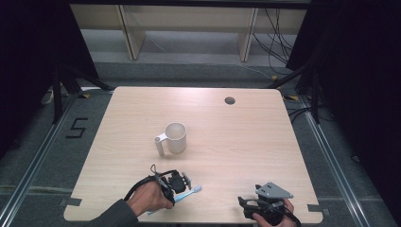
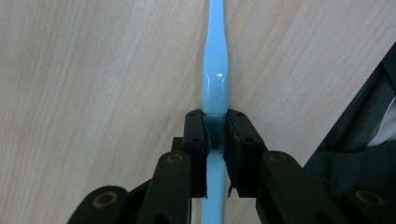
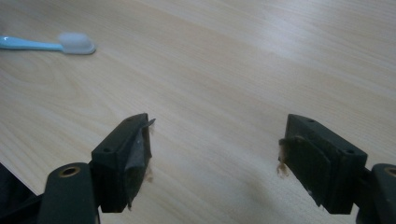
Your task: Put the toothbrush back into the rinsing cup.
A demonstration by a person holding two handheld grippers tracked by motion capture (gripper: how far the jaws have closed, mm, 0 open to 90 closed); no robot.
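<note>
Your left gripper (image 2: 216, 135) is clamped on the light blue toothbrush (image 2: 215, 70), which lies on the table (image 1: 236, 137) near its front edge. Behind stands a white mug (image 1: 175, 137), and your right gripper (image 3: 217, 154) has its jaws wide apart over bare wood

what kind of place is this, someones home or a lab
Most likely a lab recording setup, not a home: a bare wooden table on grey carpet, dark curtains at both sides, loose cables behind, and a floor mark reading 5.

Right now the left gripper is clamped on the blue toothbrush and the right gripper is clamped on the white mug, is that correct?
Not quite: the right gripper holds nothing; the right gripper view shows its jaws wide open over bare table. The mug stands alone mid-table. The left gripper does clamp the toothbrush.
</note>
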